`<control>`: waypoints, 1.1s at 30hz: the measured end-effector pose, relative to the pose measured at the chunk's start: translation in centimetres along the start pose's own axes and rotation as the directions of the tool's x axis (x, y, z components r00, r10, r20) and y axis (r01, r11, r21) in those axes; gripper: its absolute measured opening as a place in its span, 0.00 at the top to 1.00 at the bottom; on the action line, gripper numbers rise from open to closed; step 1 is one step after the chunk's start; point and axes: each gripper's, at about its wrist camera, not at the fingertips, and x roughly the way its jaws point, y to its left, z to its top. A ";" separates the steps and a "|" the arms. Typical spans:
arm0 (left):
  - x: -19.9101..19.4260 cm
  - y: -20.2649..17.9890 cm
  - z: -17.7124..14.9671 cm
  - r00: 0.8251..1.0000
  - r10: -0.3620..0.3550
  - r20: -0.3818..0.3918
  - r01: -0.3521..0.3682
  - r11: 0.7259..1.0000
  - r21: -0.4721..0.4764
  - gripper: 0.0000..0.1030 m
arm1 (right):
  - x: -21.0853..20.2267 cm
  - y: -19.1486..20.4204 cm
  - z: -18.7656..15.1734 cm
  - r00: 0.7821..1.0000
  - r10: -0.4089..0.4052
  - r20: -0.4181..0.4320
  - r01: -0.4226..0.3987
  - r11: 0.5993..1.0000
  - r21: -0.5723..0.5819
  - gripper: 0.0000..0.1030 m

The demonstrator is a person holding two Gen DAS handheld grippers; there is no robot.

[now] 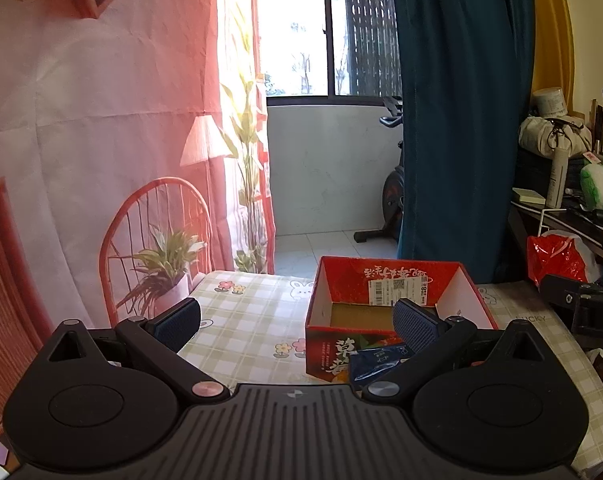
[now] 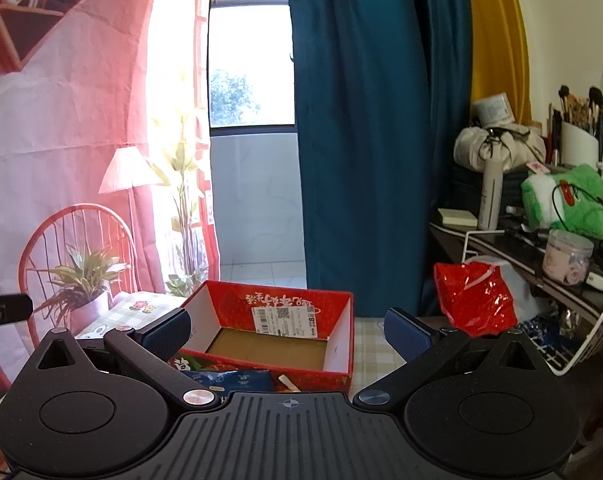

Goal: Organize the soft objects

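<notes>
Red cardboard marks your target: the open box [image 2: 269, 332] sits on the checked tablecloth [image 1: 245, 320], empty down to its brown floor. In the right wrist view it lies at 12 o'clock, just ahead of your right gripper [image 2: 289, 330], whose jaws are spread wide with nothing between them. Your left gripper [image 1: 297, 320] is equally wide and empty, with the box at about 1 o'clock. A dark blue soft pouch [image 2: 237, 380] lies against the box's near wall, low at 6 o'clock and partly hidden by the gripper body. My guess is that you pick it up next. Beware: it lies tight against the wall, so a finger may strike cardboard and shove the light box away, or pinch only a slack corner that slips out.
</notes>
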 end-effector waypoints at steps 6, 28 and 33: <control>0.1 0.1 0.7 1.000 0.002 0.011 -0.002 1.000 -0.007 0.00 | 0.0 0.1 1.1 1.000 -0.003 0.021 0.004 1.000 -0.014 0.00; 0.4 -0.2 0.8 1.000 0.000 0.004 0.000 1.000 0.000 0.00 | 0.3 0.6 1.2 1.000 -0.001 0.013 0.001 1.000 -0.027 0.00; 0.4 -0.3 0.8 1.000 -0.021 0.001 0.021 1.000 0.006 0.00 | 0.3 0.7 1.2 1.000 0.003 0.016 -0.003 1.000 -0.031 0.00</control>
